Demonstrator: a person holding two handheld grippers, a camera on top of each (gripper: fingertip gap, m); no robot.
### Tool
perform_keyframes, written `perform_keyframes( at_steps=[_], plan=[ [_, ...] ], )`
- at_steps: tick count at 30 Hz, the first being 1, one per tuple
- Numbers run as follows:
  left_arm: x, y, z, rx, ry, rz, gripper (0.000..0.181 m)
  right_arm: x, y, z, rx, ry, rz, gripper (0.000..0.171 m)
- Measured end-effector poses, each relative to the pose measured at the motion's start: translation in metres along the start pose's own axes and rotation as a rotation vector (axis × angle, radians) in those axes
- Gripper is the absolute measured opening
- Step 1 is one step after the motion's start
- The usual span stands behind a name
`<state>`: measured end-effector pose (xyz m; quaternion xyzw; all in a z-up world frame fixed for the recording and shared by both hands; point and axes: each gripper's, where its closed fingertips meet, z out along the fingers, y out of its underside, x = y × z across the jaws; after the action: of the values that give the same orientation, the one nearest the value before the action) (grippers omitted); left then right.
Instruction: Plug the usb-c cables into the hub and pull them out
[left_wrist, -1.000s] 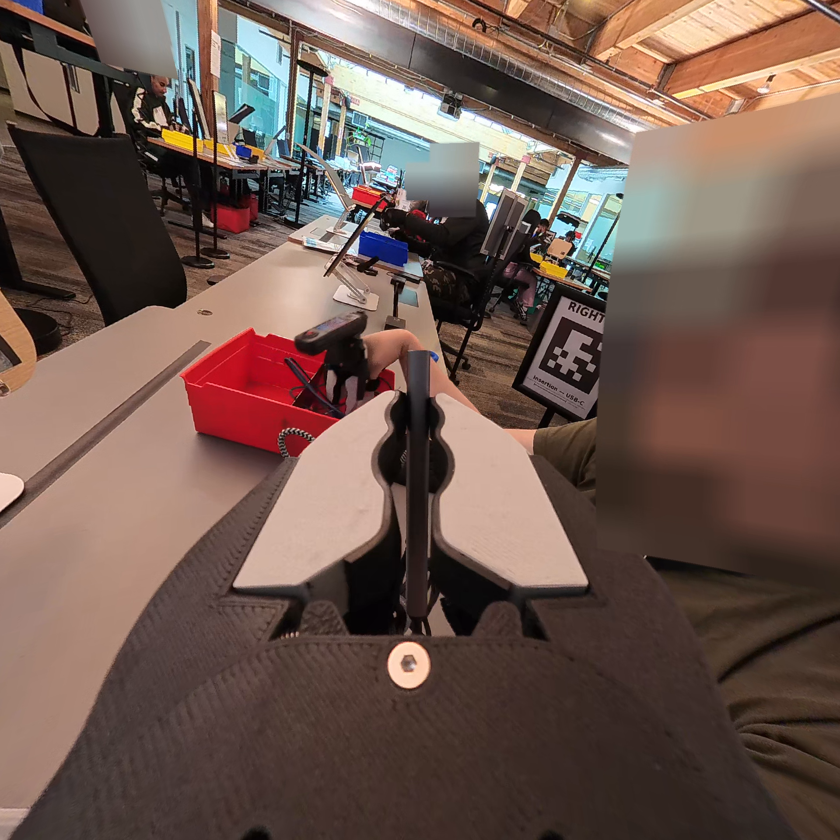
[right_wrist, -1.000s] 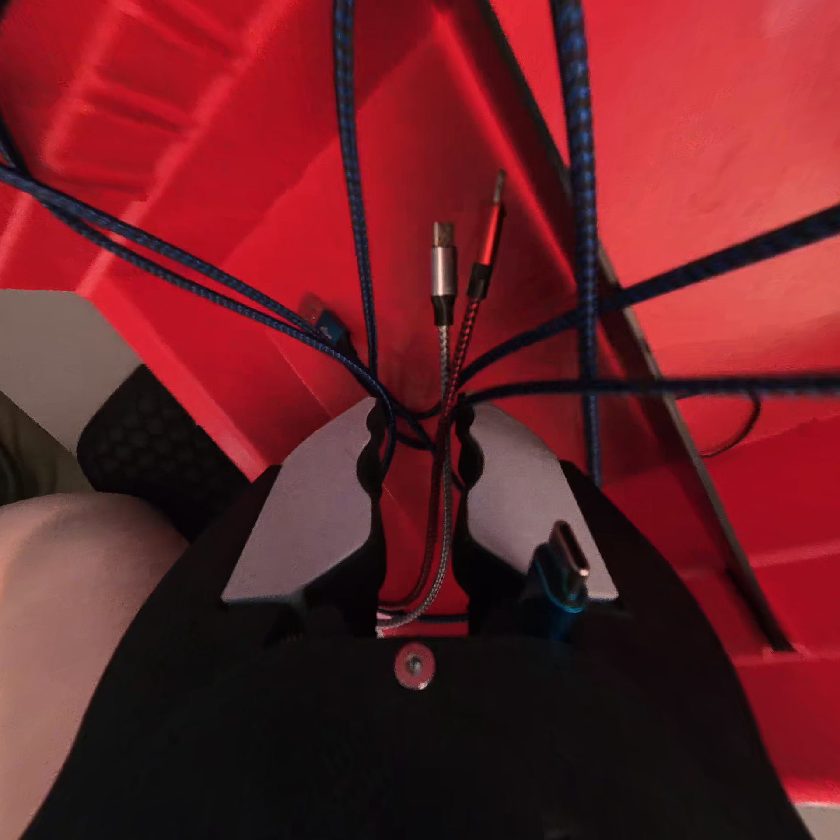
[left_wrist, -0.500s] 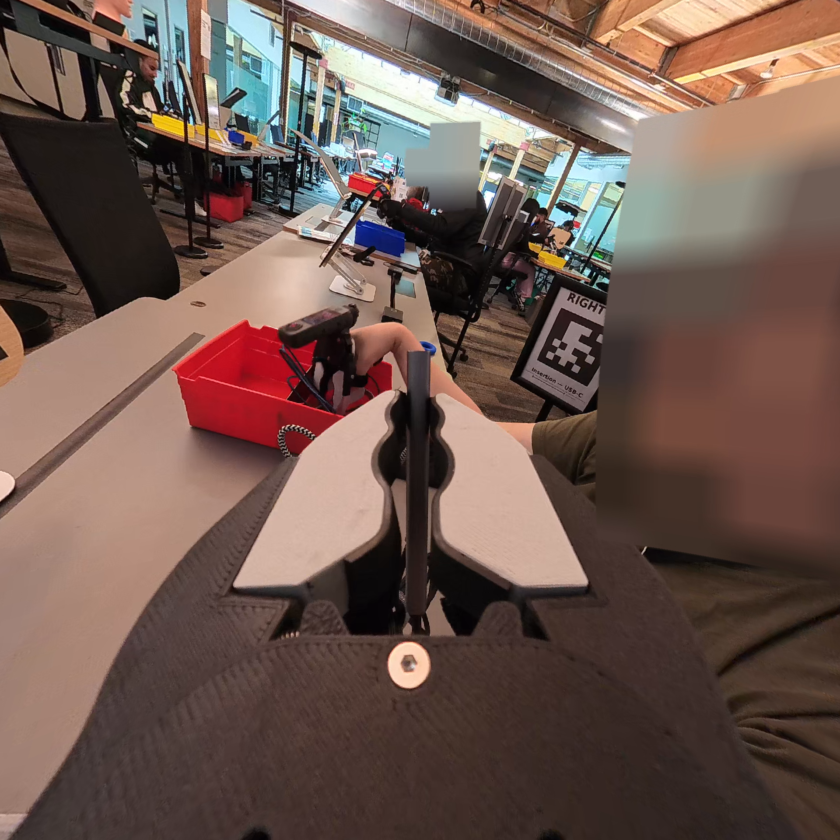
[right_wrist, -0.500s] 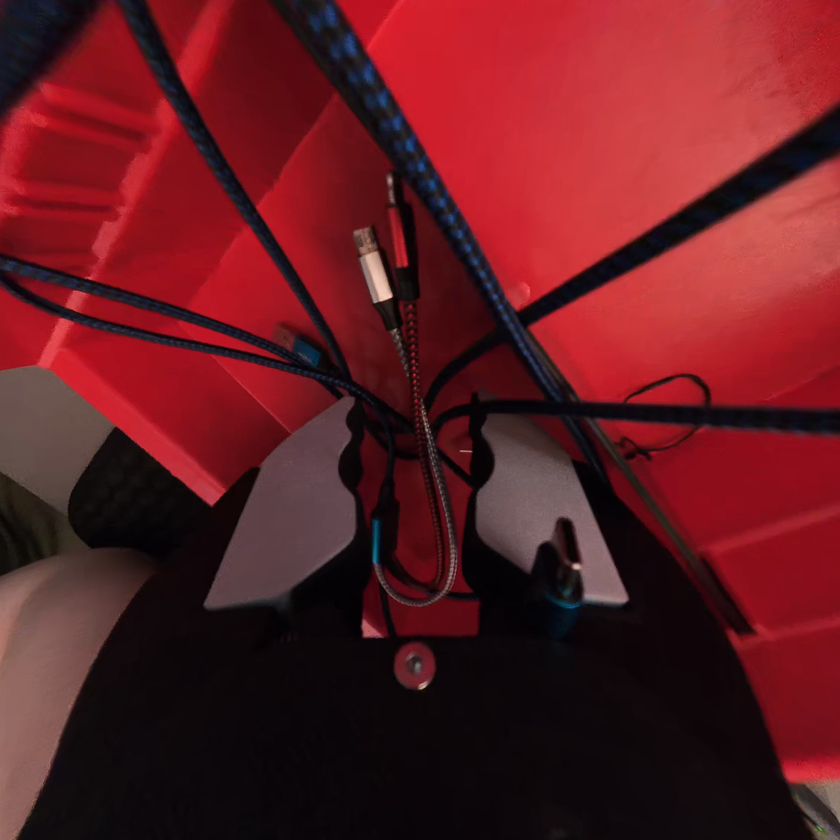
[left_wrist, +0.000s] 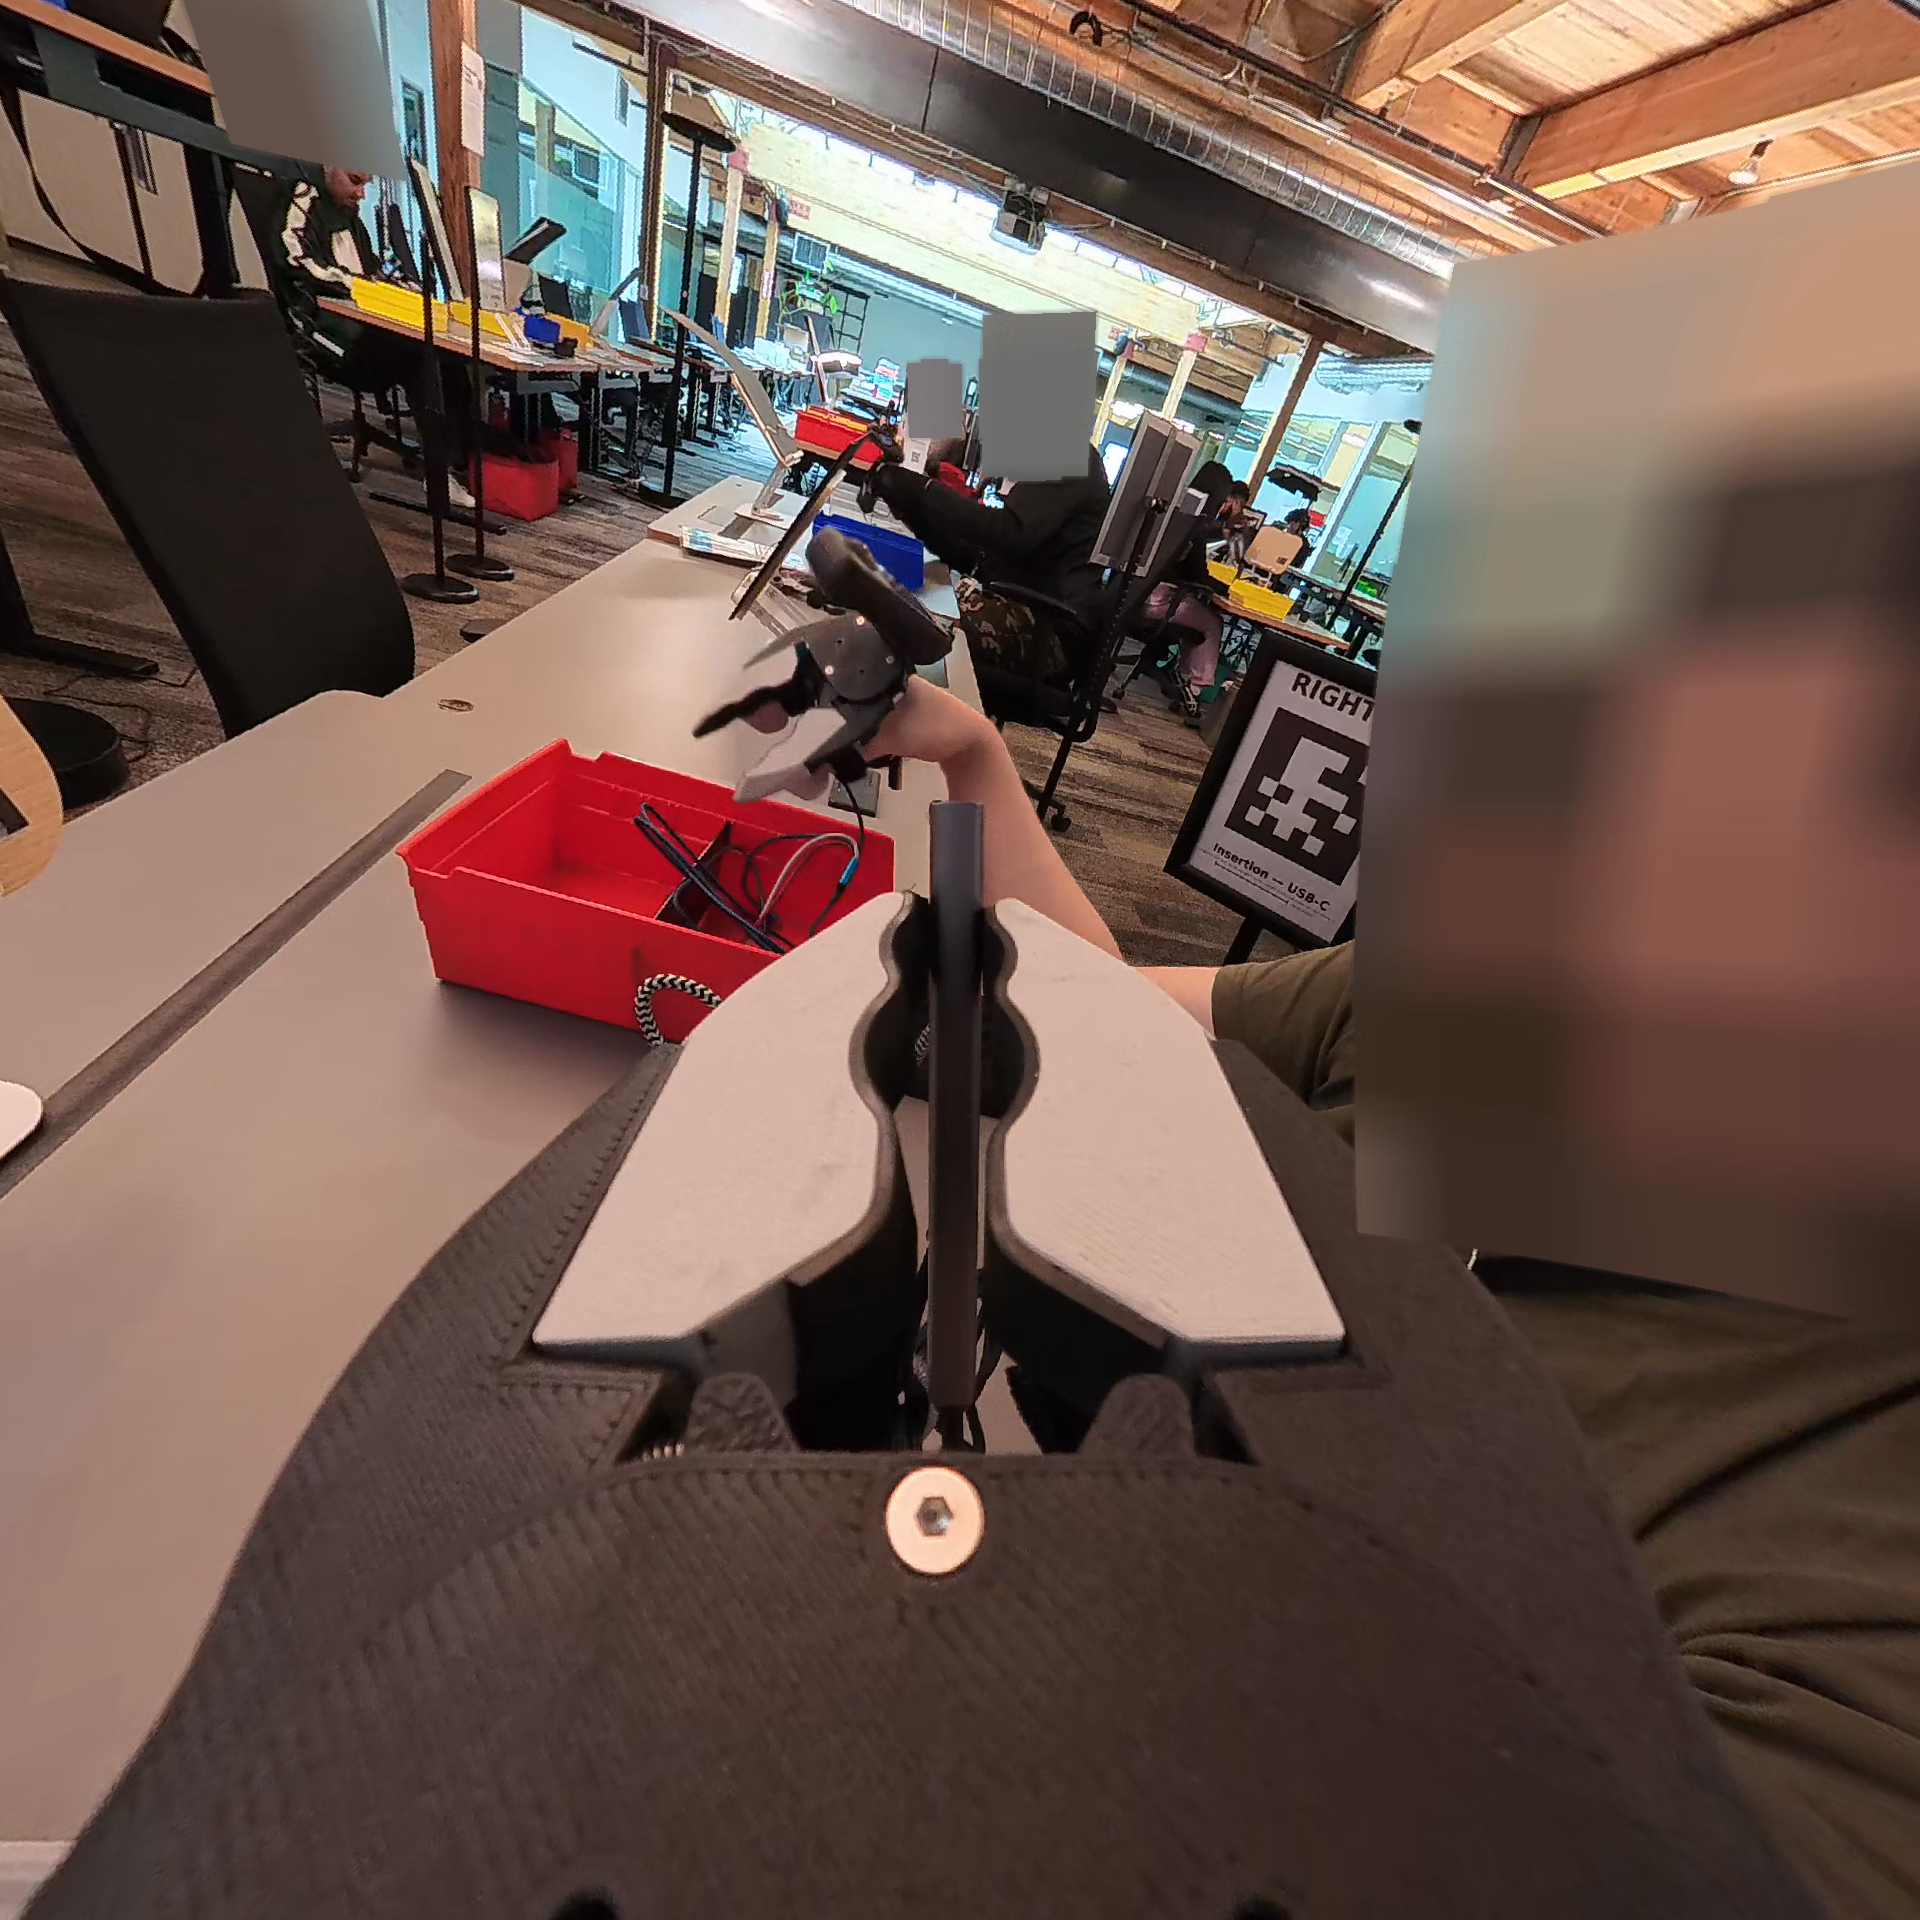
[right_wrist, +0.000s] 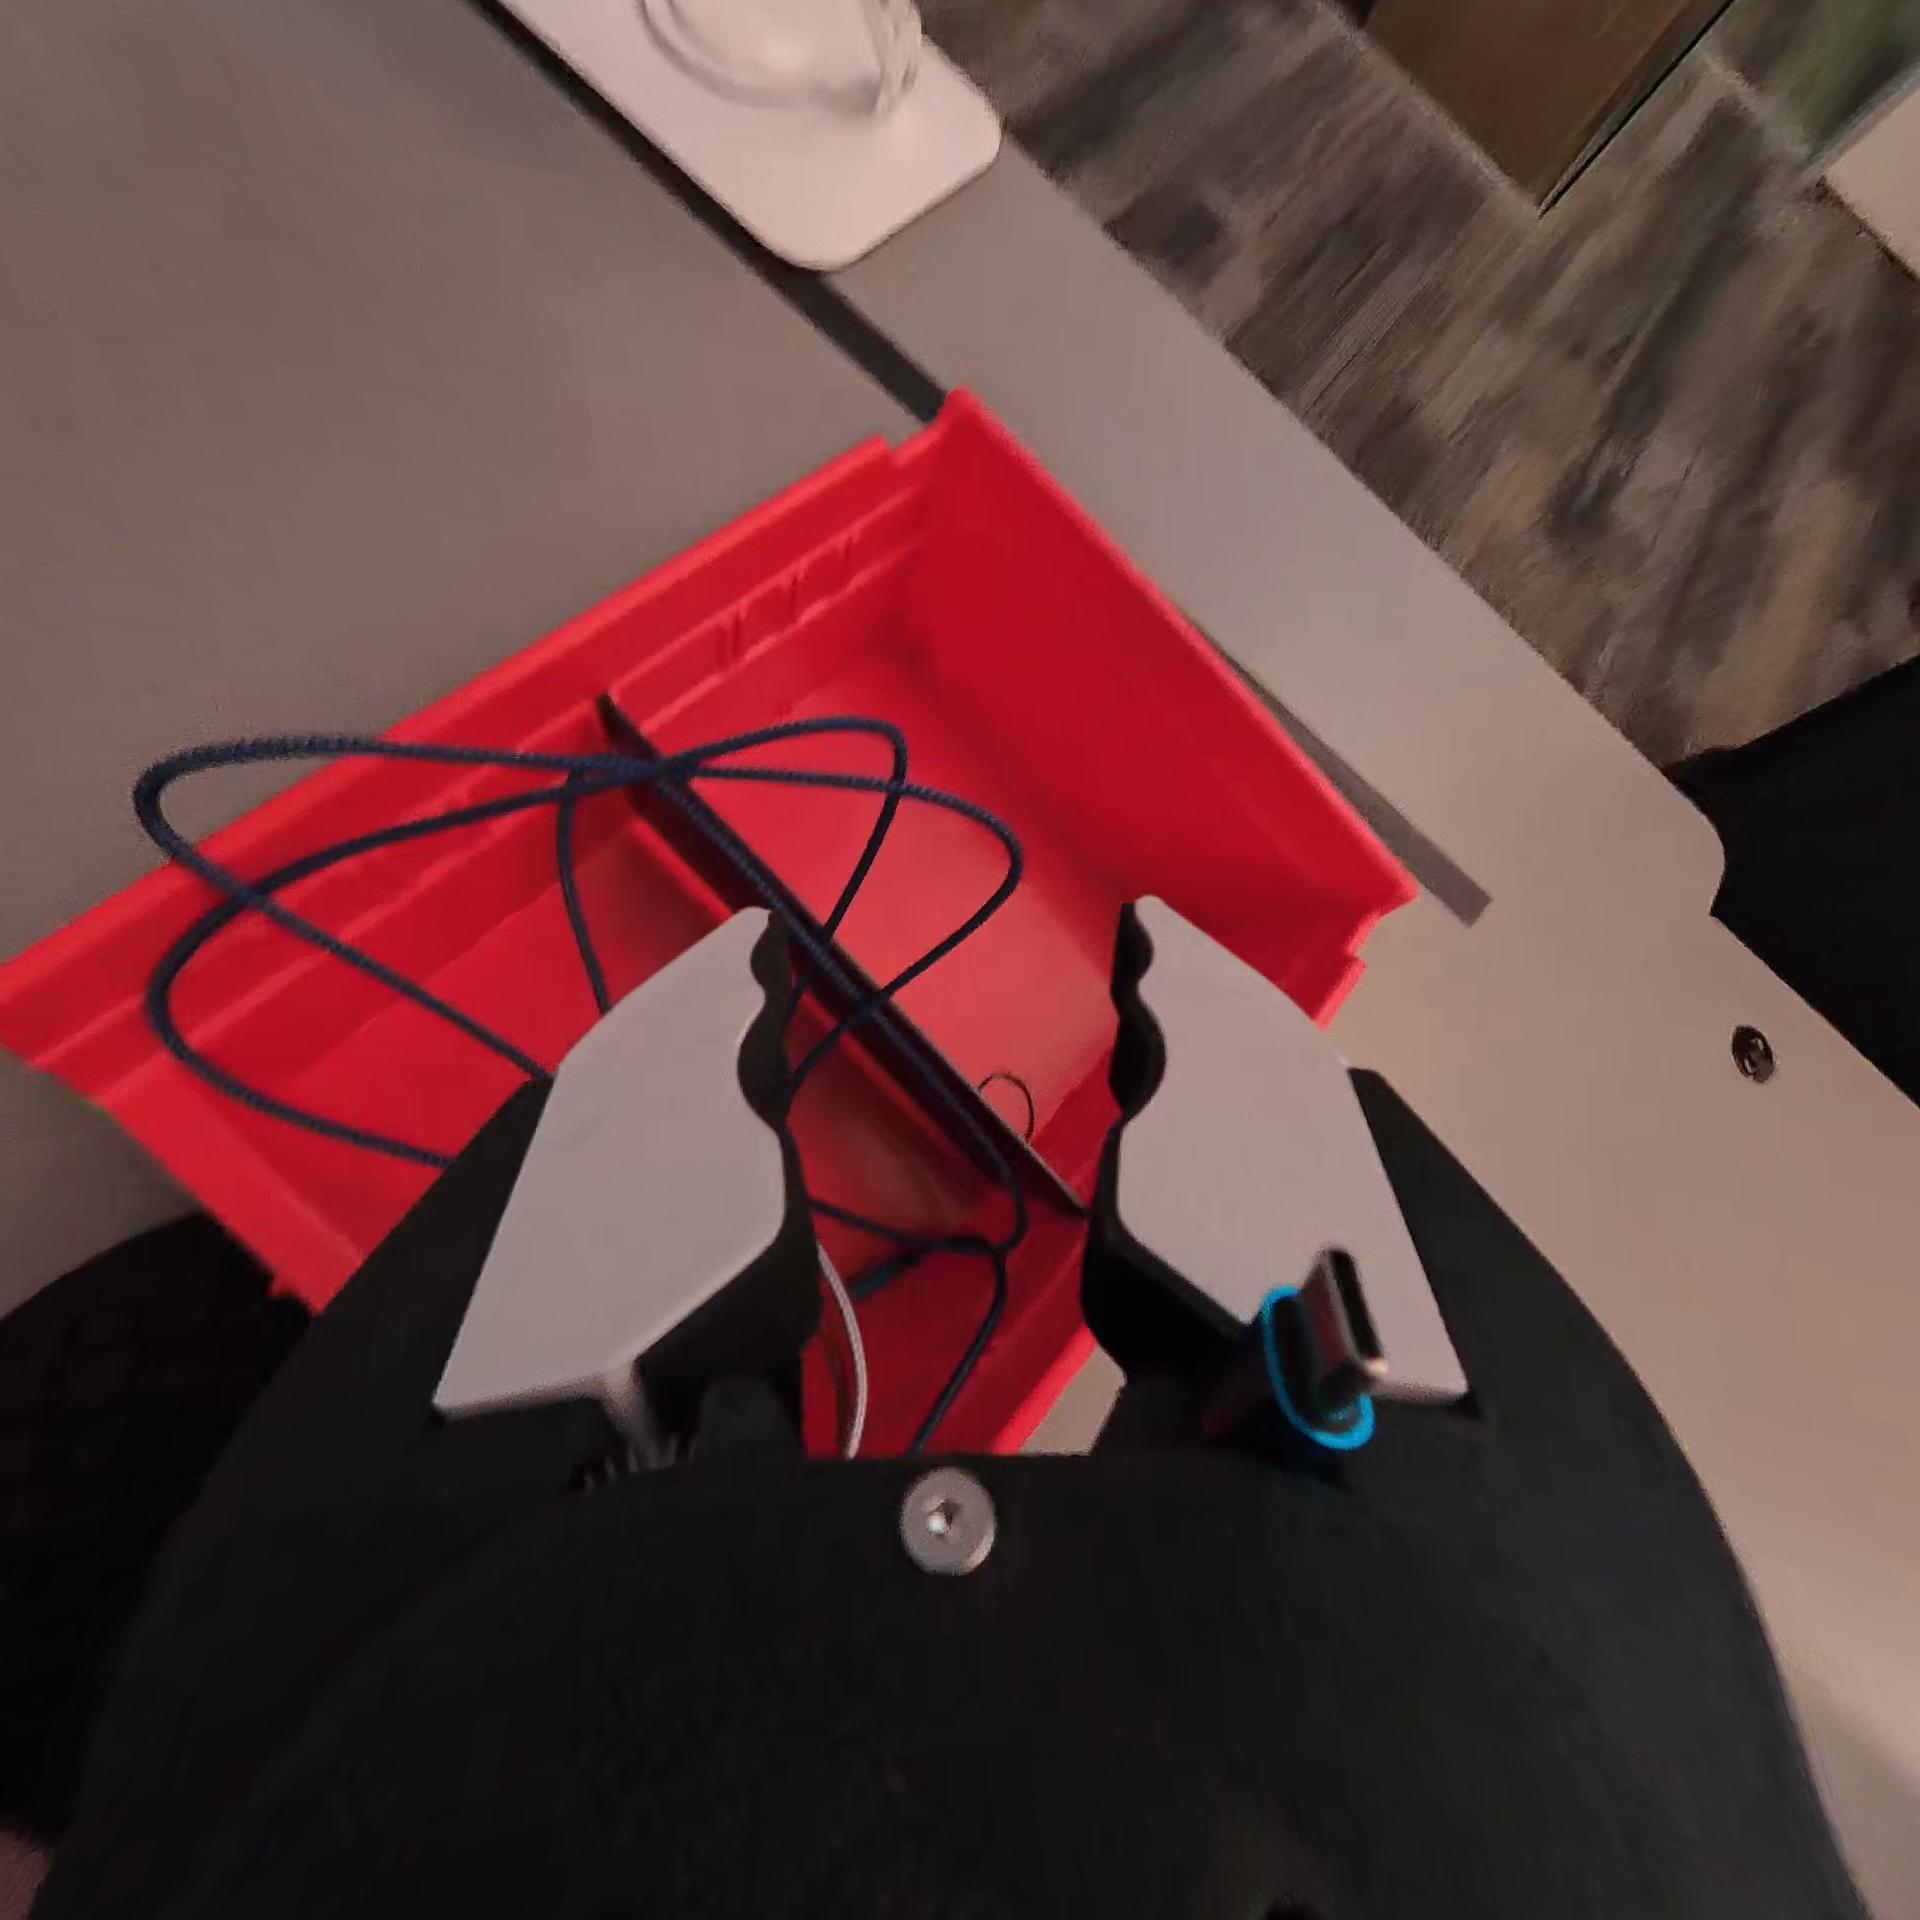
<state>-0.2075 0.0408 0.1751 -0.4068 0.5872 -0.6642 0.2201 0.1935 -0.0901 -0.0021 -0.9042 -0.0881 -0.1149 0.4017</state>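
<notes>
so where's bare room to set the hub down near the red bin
Grey table lies bare between the red bin and the left gripper. The bin's divided side is crowded with blue cables; the far compartment looks empty.

Left looks along table; right looks down; both see red bin (left_wrist: 582, 914).

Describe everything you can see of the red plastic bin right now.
The red plastic bin is an open-topped rectangular tray with stepped inner walls, sitting flat on the grey table. A thin dark divider splits it in two. Dark blue braided cables loop inside and over one wall. The right tool hovers open above it, not touching.
</notes>
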Motion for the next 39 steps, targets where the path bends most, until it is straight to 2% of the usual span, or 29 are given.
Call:
perform_keyframes(
  at_steps=[1,5,9,14,16,22,24,26,28,30,34,37,39],
  plan=[
    [0.0,0.0,0.0,-0.002,0.0,0.001,0.008,0.0,-0.003,0.001,0.025,-0.01,0.017,0.063],
    [0.0,0.002,0.003,-0.013,0.003,0.002,0.008,-0.009,-0.005,0.019,0.008,-0.073,0.025,0.074],
    [-0.002,0.005,0.008,-0.03,0.006,-0.009,0.008,-0.009,-0.013,0.035,-0.052,-0.003,-0.06,0.085],
    [-0.002,0.009,0.012,-0.056,0.008,-0.005,0.008,0.011,-0.038,0.031,0.049,0.112,0.001,0.084],
    [-0.001,0.009,0.013,-0.063,0.009,-0.003,0.008,0.008,-0.026,0.027,0.014,0.052,0.062,0.084],
    [-0.001,0.012,0.015,-0.076,0.014,-0.005,0.008,-0.013,0.065,0.016,-0.318,-0.155,0.23,0.082],
    [-0.002,0.012,0.016,-0.081,0.014,-0.007,0.008,-0.012,0.082,0.012,-0.375,-0.167,0.285,0.081],
    [-0.002,0.014,0.017,-0.087,0.013,-0.008,0.008,-0.005,0.085,0.008,-0.381,-0.145,0.318,0.084],
    [-0.002,0.015,0.018,-0.094,0.013,-0.007,0.008,0.003,0.074,0.004,-0.306,-0.112,0.31,0.086],
    [-0.002,0.016,0.019,-0.101,0.012,-0.007,0.008,0.016,0.065,-0.004,-0.255,-0.031,0.317,0.086],
    [-0.003,0.018,0.02,-0.112,0.014,-0.013,0.008,0.042,0.069,-0.031,-0.267,0.158,0.403,0.088],
    [-0.003,0.019,0.022,-0.121,0.015,-0.014,0.008,0.014,0.074,-0.037,-0.281,0.01,0.488,0.086],
    [-0.004,0.02,0.023,-0.127,0.015,-0.014,0.008,-0.008,0.103,-0.038,-0.469,-0.057,0.509,0.086]
  ],
)
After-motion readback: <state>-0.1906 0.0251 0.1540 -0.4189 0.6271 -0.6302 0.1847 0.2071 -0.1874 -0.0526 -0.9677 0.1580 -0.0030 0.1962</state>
